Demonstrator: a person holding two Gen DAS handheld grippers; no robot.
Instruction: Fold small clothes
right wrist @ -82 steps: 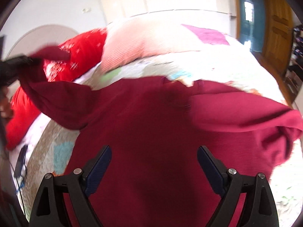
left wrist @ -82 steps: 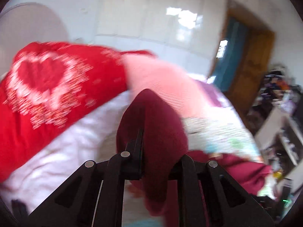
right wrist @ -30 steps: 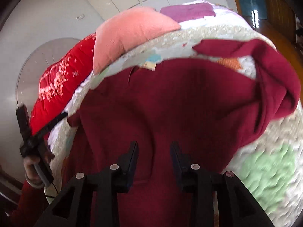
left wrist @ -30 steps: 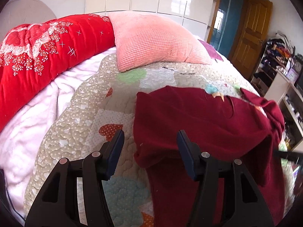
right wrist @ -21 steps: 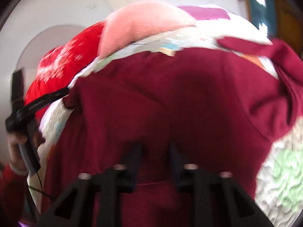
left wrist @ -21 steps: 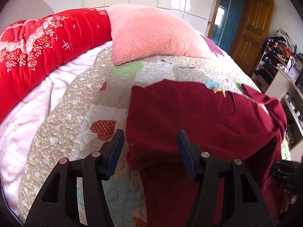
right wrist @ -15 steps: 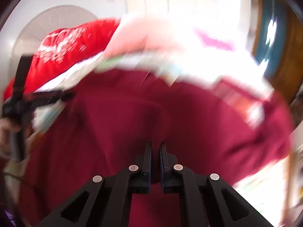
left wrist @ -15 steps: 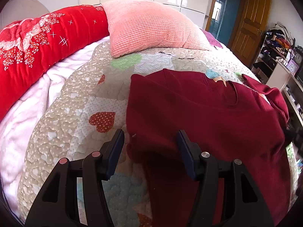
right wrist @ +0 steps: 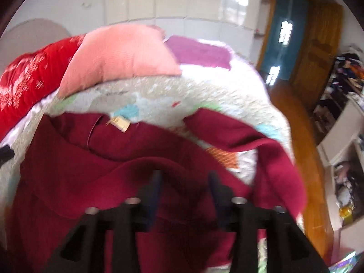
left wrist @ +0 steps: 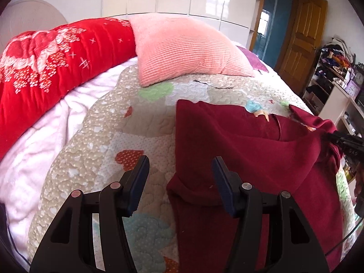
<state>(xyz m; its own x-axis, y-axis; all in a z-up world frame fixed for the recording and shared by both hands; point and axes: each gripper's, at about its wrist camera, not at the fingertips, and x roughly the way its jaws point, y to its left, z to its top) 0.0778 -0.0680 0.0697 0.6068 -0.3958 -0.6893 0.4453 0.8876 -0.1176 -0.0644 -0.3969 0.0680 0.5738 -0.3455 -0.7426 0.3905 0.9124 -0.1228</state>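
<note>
A dark red long-sleeved top (left wrist: 245,141) lies on the patchwork quilt (left wrist: 102,141), its left sleeve folded in over the body. My left gripper (left wrist: 179,168) is open and empty, just above the folded left edge. In the right wrist view the top (right wrist: 95,163) shows its neck label, and its right sleeve (right wrist: 254,141) lies bunched on the quilt. My right gripper (right wrist: 184,179) is open over the right side of the top; the view is blurred. It also shows in the left wrist view (left wrist: 341,140) at the far right, by the sleeve.
A pink pillow (left wrist: 186,50) and a red flowered duvet (left wrist: 50,61) lie at the head of the bed. A white blanket (left wrist: 45,136) is at the left. Wooden doors (left wrist: 300,38) and cluttered shelves (left wrist: 336,75) stand to the right of the bed.
My left gripper let go of the left sleeve, which now lies folded over the body. My right gripper shut half a second ago, then opened and moved right towards the bunched sleeve.
</note>
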